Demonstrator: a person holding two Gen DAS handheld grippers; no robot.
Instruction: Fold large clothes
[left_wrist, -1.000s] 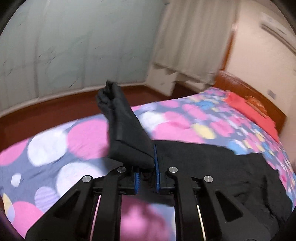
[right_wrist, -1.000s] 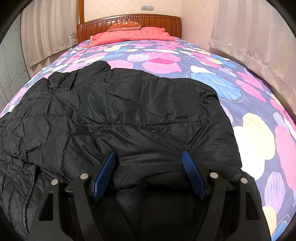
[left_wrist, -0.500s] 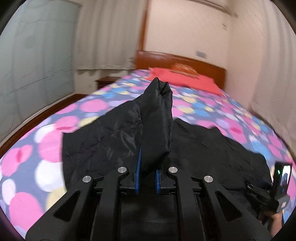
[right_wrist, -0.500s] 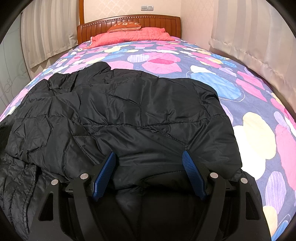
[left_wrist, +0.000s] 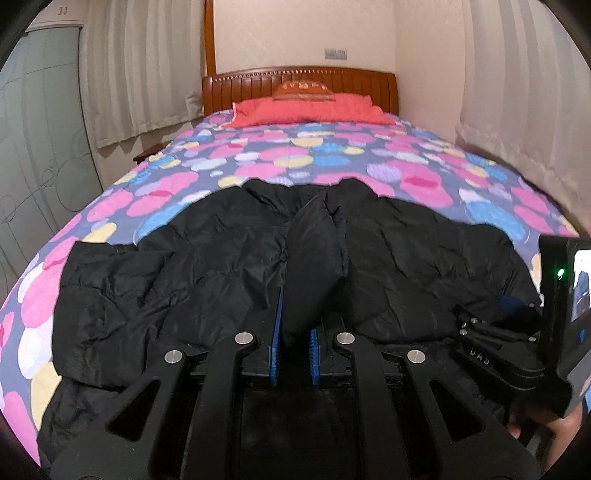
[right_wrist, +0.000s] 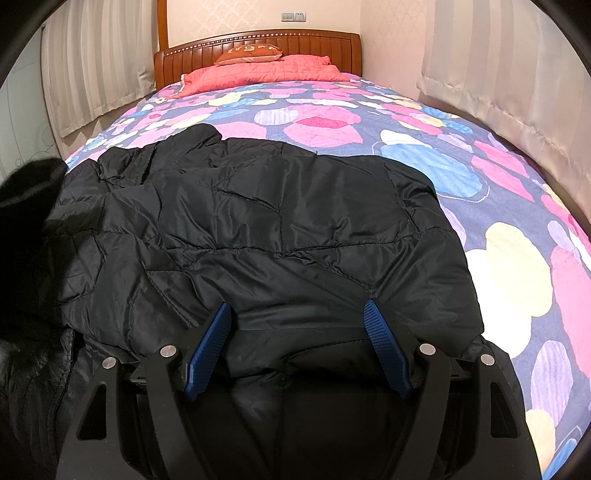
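This is looking like a home bedroom: a bed (right_wrist: 498, 206) with a flowered cover is filling the room, a wooden headboard (right_wrist: 314, 42) is standing behind, curtains (left_wrist: 140, 74) are hanging alongside.

free: bedspread (right_wrist: 517, 206) right of jacket (right_wrist: 280, 221) | blocked: right gripper (left_wrist: 509, 332) beside left

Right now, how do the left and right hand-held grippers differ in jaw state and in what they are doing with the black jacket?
The left hand-held gripper is shut, pinching a raised fold of the black jacket; the right hand-held gripper stands wide open. The left lifts fabric up between its pads; the right only has jacket lying flat between its fingers, unpinched. Both have blue pads and point toward the headboard.
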